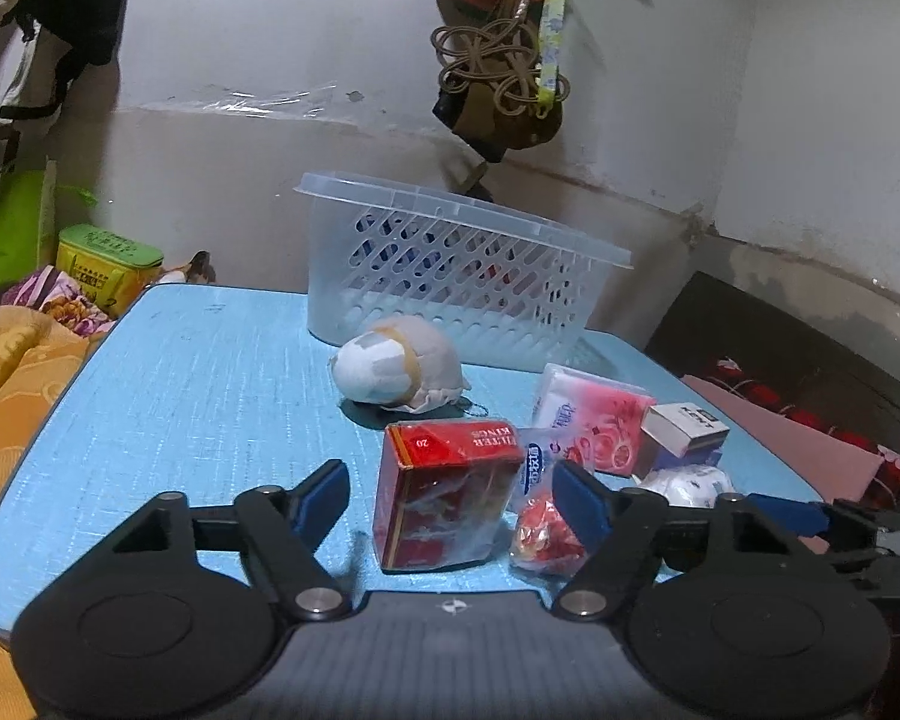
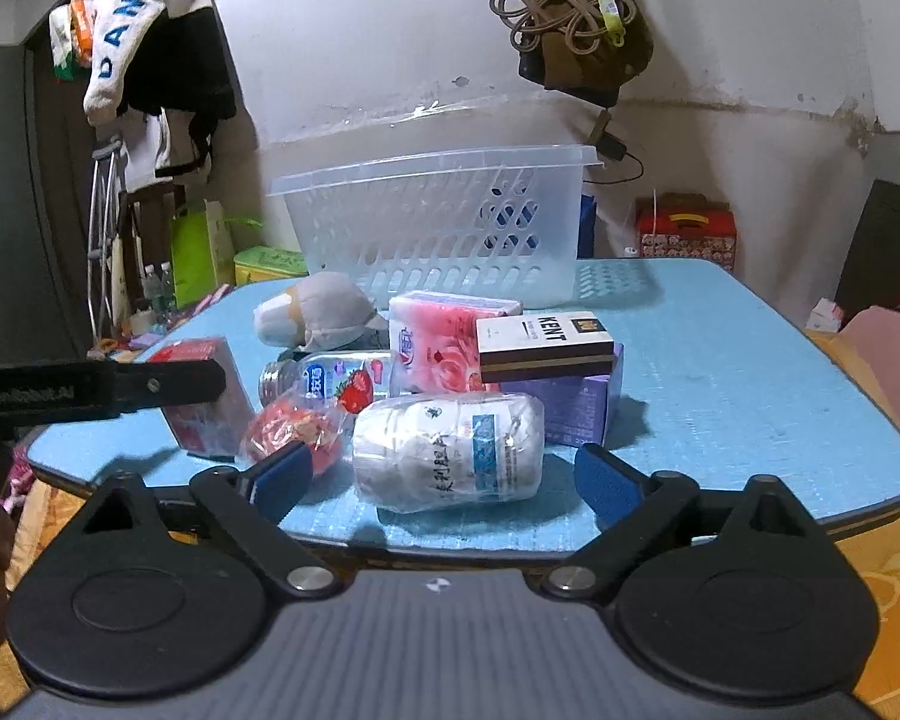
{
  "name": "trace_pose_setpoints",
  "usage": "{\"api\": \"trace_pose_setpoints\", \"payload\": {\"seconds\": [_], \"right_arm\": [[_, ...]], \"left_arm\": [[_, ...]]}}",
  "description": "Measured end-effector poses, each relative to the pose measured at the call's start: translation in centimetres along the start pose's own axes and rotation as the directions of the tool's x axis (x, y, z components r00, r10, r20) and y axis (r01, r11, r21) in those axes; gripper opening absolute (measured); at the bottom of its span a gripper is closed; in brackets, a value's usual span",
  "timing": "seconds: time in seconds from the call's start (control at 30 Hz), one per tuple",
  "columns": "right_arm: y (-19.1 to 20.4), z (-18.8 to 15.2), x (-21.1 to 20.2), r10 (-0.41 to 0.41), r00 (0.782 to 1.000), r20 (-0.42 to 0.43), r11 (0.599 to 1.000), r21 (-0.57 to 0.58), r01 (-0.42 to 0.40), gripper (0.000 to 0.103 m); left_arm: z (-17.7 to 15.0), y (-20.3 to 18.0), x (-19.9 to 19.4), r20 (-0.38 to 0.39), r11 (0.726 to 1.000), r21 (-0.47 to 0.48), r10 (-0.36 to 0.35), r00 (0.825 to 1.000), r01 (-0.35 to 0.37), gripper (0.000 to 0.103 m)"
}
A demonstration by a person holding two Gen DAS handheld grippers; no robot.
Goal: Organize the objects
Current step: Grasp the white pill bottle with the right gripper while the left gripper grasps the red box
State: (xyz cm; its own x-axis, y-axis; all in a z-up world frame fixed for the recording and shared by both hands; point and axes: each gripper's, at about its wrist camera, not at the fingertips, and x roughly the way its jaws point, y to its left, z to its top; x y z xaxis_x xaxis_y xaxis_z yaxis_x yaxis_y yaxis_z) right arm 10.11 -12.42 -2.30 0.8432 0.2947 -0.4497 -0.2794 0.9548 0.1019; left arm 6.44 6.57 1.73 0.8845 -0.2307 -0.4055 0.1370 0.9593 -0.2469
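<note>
On the blue table (image 1: 210, 390) lies a red cigarette box (image 1: 444, 492), between the fingers of my left gripper (image 1: 453, 498). The jaws are open and the pads stand clear of the box. My right gripper (image 2: 444, 483) is open around a white wrapped bottle (image 2: 450, 456) without touching it. Behind these lie a red wrapped sweet (image 2: 294, 426), a small strawberry bottle (image 2: 330, 378), a pink tissue pack (image 2: 444, 342), a Kent box (image 2: 540, 342) on a purple box (image 2: 576, 408), and a taped white bundle (image 1: 396, 366). A clear plastic basket (image 1: 468, 276) stands at the back.
A green tin (image 1: 108, 264) and an orange blanket (image 1: 6, 390) lie left of the table. A knotted bag (image 1: 498, 60) hangs on the wall above the basket. A red gift box (image 2: 684, 234) sits behind the table's right corner. Clothes (image 2: 144, 30) hang at the left.
</note>
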Motion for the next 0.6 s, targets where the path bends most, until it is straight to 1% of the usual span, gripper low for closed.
{"api": "trace_pose_setpoints", "payload": {"seconds": [0.1, 0.13, 0.17, 0.2, 0.23, 0.3, 0.37, 0.5, 0.6], "right_arm": [[-0.3, 0.1, 0.3, 0.010, 1.000, 0.003, 1.000, 0.006, -0.010, 0.094], [-0.3, 0.0, 0.4, 0.013, 1.000, 0.003, 1.000, 0.002, -0.013, 0.092], [-0.4, -0.1, 0.4, 0.014, 1.000, 0.001, 1.000, 0.000, -0.014, 0.091], [-0.4, -0.2, 0.5, 0.018, 1.000, -0.002, 1.000, 0.002, -0.018, 0.088], [-0.5, -0.3, 0.5, 0.023, 1.000, -0.006, 1.000, 0.003, -0.023, 0.083], [-0.7, -0.4, 0.8, 0.028, 0.999, -0.022, 1.000, 0.003, -0.028, 0.075], [-0.8, -0.6, 0.7, 0.038, 0.999, -0.019, 0.999, 0.000, -0.038, 0.075], [-1.0, -0.8, -0.1, 0.043, 0.999, 0.008, 0.999, -0.003, -0.043, 0.074], [-1.4, -0.9, -1.0, 0.051, 0.998, 0.024, 0.999, -0.002, -0.051, 0.074]], "left_arm": [[0.0, -0.4, 0.5, -0.008, 1.000, -0.001, 0.014, 1.000, -0.014, 0.075], [0.0, -0.5, 0.7, -0.010, 1.000, -0.003, 0.018, 1.000, -0.018, 0.072], [0.0, -0.7, 0.9, -0.014, 1.000, -0.001, 0.024, 1.000, -0.024, 0.069], [0.0, -0.9, 1.0, -0.017, 1.000, 0.002, 0.032, 0.999, -0.031, 0.066], [0.0, -1.1, 1.2, -0.018, 0.999, 0.007, 0.044, 0.999, -0.044, 0.057], [0.0, -1.3, 1.3, -0.017, 0.998, 0.010, 0.058, 0.998, -0.058, 0.056], [0.0, -1.4, 1.3, -0.011, 0.998, 0.004, 0.061, 0.998, -0.061, 0.056], [-0.1, -1.8, 0.9, 0.025, 0.996, 0.033, 0.088, 0.996, -0.088, 0.055], [0.0, -1.6, 0.4, 0.050, 0.996, 0.027, 0.085, 0.995, -0.086, 0.055]]}}
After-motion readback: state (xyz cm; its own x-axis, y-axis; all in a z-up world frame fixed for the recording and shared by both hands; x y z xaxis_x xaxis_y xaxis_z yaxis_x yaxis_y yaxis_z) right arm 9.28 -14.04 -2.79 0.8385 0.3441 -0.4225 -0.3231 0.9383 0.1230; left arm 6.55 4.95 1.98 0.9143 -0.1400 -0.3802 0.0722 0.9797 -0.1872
